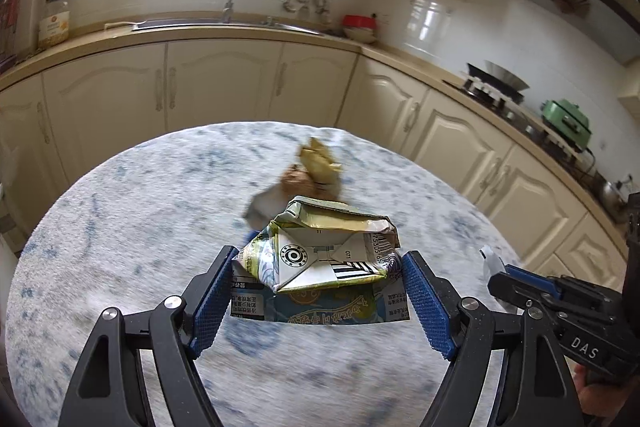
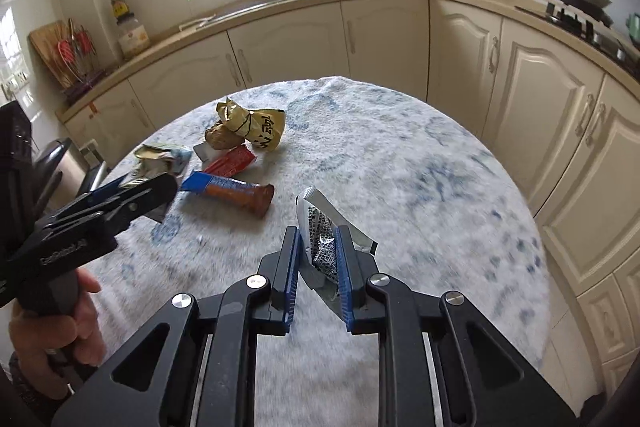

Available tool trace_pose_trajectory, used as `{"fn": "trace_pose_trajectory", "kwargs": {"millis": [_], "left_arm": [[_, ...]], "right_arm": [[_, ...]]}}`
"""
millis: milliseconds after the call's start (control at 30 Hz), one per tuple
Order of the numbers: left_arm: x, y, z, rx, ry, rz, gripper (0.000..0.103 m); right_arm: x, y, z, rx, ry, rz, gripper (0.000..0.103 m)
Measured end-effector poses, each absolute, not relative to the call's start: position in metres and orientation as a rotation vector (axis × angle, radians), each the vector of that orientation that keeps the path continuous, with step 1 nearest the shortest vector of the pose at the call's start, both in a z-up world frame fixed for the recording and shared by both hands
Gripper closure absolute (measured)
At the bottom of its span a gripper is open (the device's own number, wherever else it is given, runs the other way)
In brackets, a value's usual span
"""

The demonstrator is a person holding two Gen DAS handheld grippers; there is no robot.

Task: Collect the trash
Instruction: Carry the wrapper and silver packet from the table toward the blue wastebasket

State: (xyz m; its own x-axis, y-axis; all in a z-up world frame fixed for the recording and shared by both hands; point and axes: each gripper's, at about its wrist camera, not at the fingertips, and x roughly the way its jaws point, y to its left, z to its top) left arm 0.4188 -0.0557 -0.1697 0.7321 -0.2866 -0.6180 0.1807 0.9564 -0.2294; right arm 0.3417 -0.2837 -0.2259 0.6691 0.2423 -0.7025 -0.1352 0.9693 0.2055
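In the left wrist view my left gripper (image 1: 320,257) is shut on a crushed green-and-white drink carton (image 1: 316,227), with a blue pad pressing each side of it. The right wrist view shows that same carton (image 2: 160,157) at the tip of the left gripper (image 2: 158,187). My right gripper (image 2: 318,233) is shut on a crumpled silver wrapper (image 2: 316,211) printed in black, which sticks up above the round table (image 2: 420,167). From the left wrist view, the right gripper (image 1: 502,277) is at the right edge with the wrapper (image 1: 490,259) in its tip.
More trash lies on the table's far left: a yellow wrapper (image 2: 260,125), a brown lump (image 2: 219,139), a red wrapper (image 2: 234,161) and a blue-and-brown bar wrapper (image 2: 234,193). A dark-lidded bin (image 2: 60,163) stands past the table's left edge. Cream cabinets (image 2: 380,35) ring the room.
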Motion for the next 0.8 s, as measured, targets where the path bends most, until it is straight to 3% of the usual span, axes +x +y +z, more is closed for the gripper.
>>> {"fn": "trace_pose_trajectory", "kwargs": {"millis": [433,800], "left_arm": [[0.39,-0.164,-0.14,-0.067,0.703,-0.44,0.026],[0.38,-0.323,-0.132,0.046,0.726,-0.701,0.026]], "right_arm": [[0.26,-0.384,-0.201,0.285,0.701,0.116,0.086],[0.173,-0.527,-0.201,0.412,0.635,-0.175,0.086]]}}
